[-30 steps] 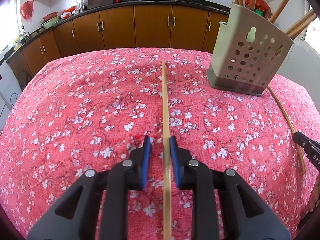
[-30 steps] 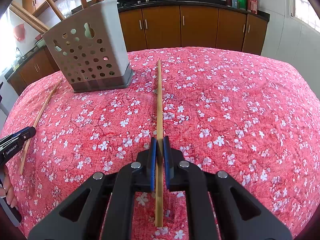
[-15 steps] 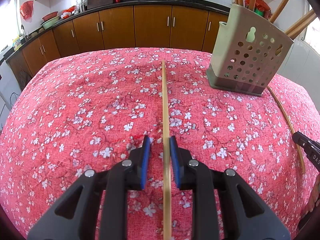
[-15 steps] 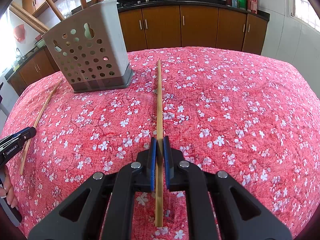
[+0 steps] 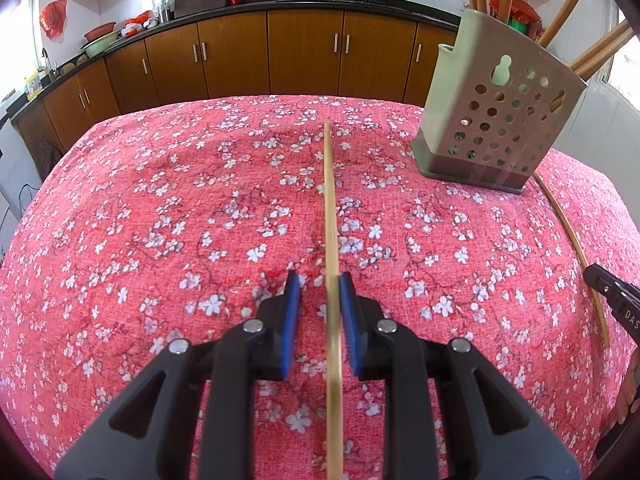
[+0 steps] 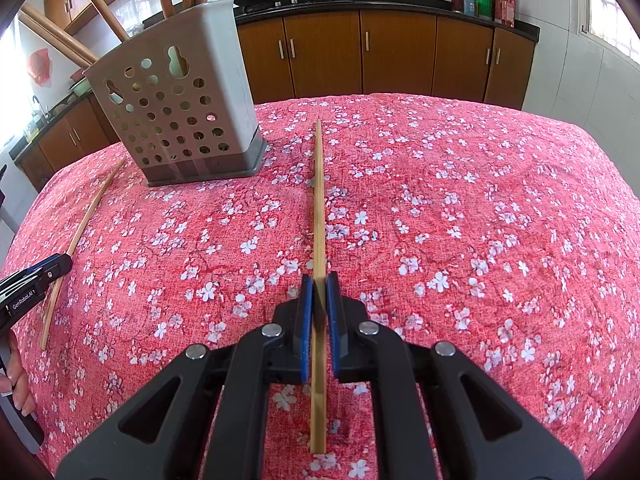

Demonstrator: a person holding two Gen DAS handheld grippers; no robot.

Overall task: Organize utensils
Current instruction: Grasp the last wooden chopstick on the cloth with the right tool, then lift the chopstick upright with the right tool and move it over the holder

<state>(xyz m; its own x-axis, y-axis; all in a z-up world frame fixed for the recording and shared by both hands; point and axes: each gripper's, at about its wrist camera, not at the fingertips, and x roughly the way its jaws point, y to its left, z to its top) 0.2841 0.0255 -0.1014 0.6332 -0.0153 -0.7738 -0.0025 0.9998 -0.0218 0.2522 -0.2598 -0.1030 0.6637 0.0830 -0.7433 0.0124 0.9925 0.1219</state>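
Chopstick [image 5: 330, 216] in the left wrist view runs straight from 6 o'clock up toward 12, lying between the blue pads [image 5: 291, 312] of the left gripper [image 5: 319, 280]. The jaws stand apart: the stick sits close against the right pad, with a clear gap to the left pad, so the gripper is released, not clamping. Under it is a red flowered cloth [image 5: 140, 220]. At 2 o'clock stands a perforated grey holder [image 5: 496, 120] with wooden handles [image 5: 572, 4] leaning out of its top. A second chopstick [image 5: 570, 248] lies on the cloth at 3 o'clock, running from beside the holder's base toward the near right edge. The black tip of the other gripper [image 5: 614, 300] shows at the 4 o'clock edge, near that stick's lower end; whether they touch I cannot tell. Brown cabinets [image 5: 304, 56] fill the 12 o'clock background.

In the right wrist view, the right gripper [image 6: 319, 280] is clenched on its chopstick [image 6: 318, 200]: both pads [image 6: 306, 316] press the stick, which points to 12 o'clock, with its near end sticking out behind the jaws at 6. The holder [image 6: 180, 96] stands at 10 o'clock, just left of the stick's far end. Another chopstick [image 6: 80, 232] lies at 9 o'clock on the cloth [image 6: 480, 220], and the left gripper's tip [image 6: 36, 280] shows over it at the left edge.
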